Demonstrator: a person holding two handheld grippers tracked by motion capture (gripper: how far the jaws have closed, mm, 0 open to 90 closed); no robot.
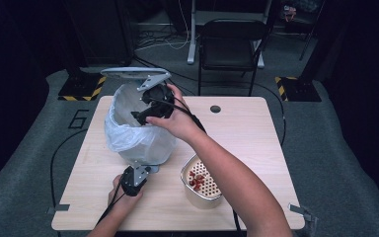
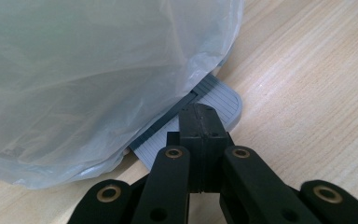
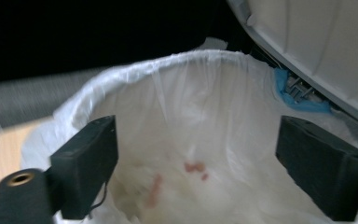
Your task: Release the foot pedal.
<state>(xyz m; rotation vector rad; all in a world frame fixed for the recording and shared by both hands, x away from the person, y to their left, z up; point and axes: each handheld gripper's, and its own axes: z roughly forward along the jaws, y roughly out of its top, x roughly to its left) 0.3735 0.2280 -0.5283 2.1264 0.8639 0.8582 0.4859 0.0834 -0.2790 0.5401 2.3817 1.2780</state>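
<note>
So the thing everything hangs on here is the pedal bin [image 1: 140,133] sitting on the left half of the desk [image 1: 246,133], lined with a white plastic bag [image 1: 123,136], its lid [image 1: 134,73] tipped up at the far side. It stands upright, so its long axis runs straight up and the mouth faces the ceiling.

Your right claw [image 1: 145,114] is right over that mouth with the jaws spread wide and nothing between them. In the right gripper view you're looking down into the bag [image 3: 191,140], and there are a few reddish bits [image 3: 195,167] lying at the bottom, so the bin's inside lies straight below and ahead of that claw.

Your left claw [image 1: 133,178] is down low at the near foot of the bin, jaws closed together with nothing in them, tips pressed onto the grey pedal [image 2: 214,100]. My guess is that's what's holding the lid up.

The perforated metal strainer [image 1: 202,185] with red pieces [image 1: 196,178] in it sits near the front edge, to the right of the bin, next to your right forearm. So the right hand is the nearer one for another grab, and I'd keep the left planted on that pedal.
</note>
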